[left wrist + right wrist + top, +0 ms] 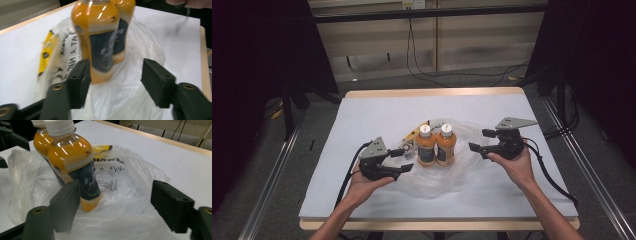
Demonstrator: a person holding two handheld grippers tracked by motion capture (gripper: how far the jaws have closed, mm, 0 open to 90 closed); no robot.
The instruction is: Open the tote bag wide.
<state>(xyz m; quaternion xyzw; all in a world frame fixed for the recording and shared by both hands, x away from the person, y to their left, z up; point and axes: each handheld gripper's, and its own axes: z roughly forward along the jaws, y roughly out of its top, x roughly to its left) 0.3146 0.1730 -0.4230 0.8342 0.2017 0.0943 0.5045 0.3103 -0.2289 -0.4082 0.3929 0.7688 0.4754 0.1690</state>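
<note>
- Two orange bottles (435, 145) stood upright, touching side by side, on a crumpled clear plastic bag (462, 170) near the middle of the tabletop (362, 115), a little toward its near edge
- Long axes vertical, white caps up; bag spread flat beneath and around the bottle bases
- Left gripper (404, 161) lay just beside the left-hand bottle, on the side of the tabletop's left edge, pointing inward at it
- Right gripper (477, 141) sat on the opposite side, somewhat further off the right-hand bottle; left judged the nearer
- Left jaws parted wide, gripping nothing, with bag and bottle base seen between them
- Right jaws likewise spread wide and empty, over loose bag film
</note>
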